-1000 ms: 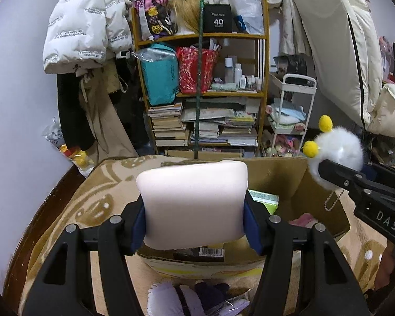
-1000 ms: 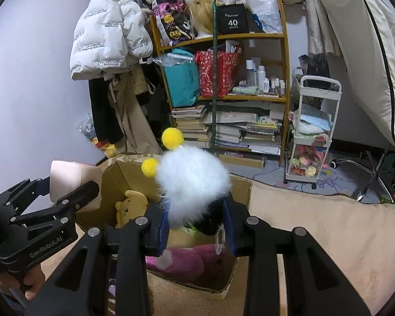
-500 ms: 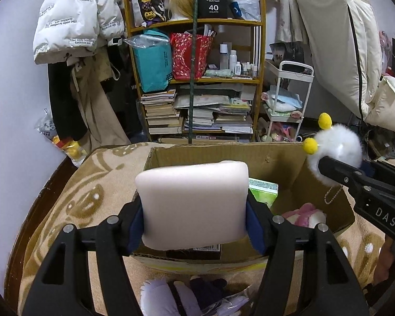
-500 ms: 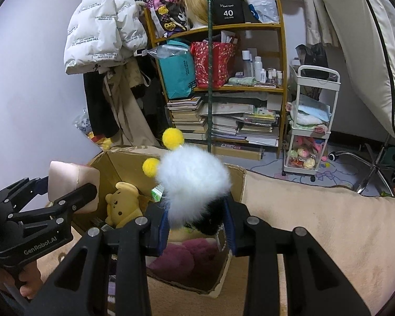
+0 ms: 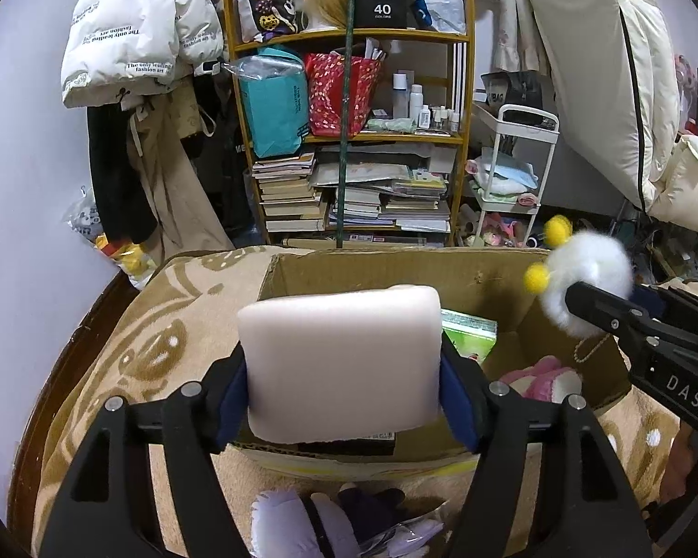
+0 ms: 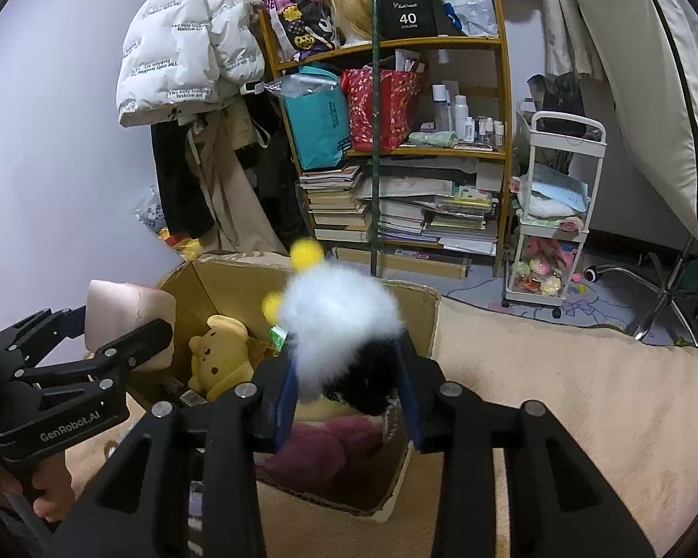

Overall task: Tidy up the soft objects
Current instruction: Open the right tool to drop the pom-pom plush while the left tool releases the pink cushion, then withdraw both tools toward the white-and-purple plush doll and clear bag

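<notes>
My left gripper [image 5: 344, 400] is shut on a pale pink foam block [image 5: 344, 362], held over the near edge of an open cardboard box [image 5: 395, 269]. My right gripper [image 6: 346, 400] is shut on a white fluffy toy with yellow pom-poms [image 6: 339, 316], held above the box's right side; it also shows in the left wrist view [image 5: 586, 269]. Inside the box lie a yellow plush [image 6: 218, 358], a pink plush [image 5: 544, 376], a magenta plush [image 6: 330, 446] and a green packet [image 5: 470, 335].
The box stands on a beige patterned blanket [image 5: 172, 325]. A purple-white plush [image 5: 298, 525] lies in front of the box. Behind stand a wooden bookshelf [image 5: 349, 139], a white trolley [image 5: 516, 176] and hanging coats [image 5: 135, 46].
Both grippers have moved forward and higher over the box, so more of its inside shows. Both grips are unchanged.
</notes>
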Action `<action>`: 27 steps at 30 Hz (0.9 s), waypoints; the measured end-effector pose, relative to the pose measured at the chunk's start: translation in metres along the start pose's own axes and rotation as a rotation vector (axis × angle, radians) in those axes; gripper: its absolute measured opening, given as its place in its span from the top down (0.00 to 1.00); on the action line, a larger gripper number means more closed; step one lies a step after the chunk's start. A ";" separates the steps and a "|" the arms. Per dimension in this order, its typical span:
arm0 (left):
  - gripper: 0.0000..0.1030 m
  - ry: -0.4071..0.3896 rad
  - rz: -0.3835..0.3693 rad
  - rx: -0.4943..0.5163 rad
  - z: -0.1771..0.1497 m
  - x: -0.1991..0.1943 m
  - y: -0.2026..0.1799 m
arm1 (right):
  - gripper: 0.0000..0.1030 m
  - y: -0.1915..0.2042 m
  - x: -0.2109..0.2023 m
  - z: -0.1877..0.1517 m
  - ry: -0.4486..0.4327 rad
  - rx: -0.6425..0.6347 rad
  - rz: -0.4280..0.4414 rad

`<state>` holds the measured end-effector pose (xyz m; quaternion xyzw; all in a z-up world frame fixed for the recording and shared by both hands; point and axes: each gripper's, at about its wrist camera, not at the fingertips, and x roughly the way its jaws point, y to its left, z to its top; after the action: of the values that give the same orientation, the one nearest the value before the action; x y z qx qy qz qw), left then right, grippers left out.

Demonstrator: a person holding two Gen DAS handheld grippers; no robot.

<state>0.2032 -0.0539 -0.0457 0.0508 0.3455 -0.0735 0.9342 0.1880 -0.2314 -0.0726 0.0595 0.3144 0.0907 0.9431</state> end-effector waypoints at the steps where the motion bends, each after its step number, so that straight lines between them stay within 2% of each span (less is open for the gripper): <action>1: 0.32 0.002 -0.001 -0.001 0.000 0.000 0.000 | 0.59 0.000 0.000 0.000 -0.003 0.001 0.000; 8: 0.29 0.031 -0.019 0.014 0.000 0.004 0.002 | 0.56 -0.007 0.001 -0.002 0.001 0.034 0.001; 12: 0.26 0.036 -0.046 -0.005 0.001 0.004 0.005 | 0.43 -0.009 -0.001 -0.002 -0.004 0.044 0.002; 14: 0.08 0.012 -0.044 -0.009 0.002 0.000 0.007 | 0.41 -0.008 -0.004 -0.001 -0.011 0.039 0.002; 15: 0.06 -0.009 -0.043 -0.008 0.003 -0.004 0.007 | 0.38 -0.007 -0.005 -0.001 -0.015 0.035 0.003; 19: 0.05 -0.032 -0.011 0.023 0.005 -0.012 0.006 | 0.31 -0.003 -0.011 0.000 -0.031 0.023 0.000; 21: 0.05 -0.024 0.003 0.027 0.004 -0.014 0.007 | 0.30 0.000 -0.013 0.000 -0.034 0.021 0.000; 24: 0.05 -0.002 0.006 0.019 0.000 -0.017 0.011 | 0.18 0.005 -0.017 0.000 -0.040 0.017 -0.009; 27: 0.05 0.030 -0.002 0.032 -0.001 -0.024 0.017 | 0.16 0.011 -0.023 0.000 -0.046 0.012 0.000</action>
<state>0.1873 -0.0348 -0.0305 0.0666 0.3582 -0.0790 0.9279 0.1685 -0.2252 -0.0571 0.0670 0.2930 0.0874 0.9498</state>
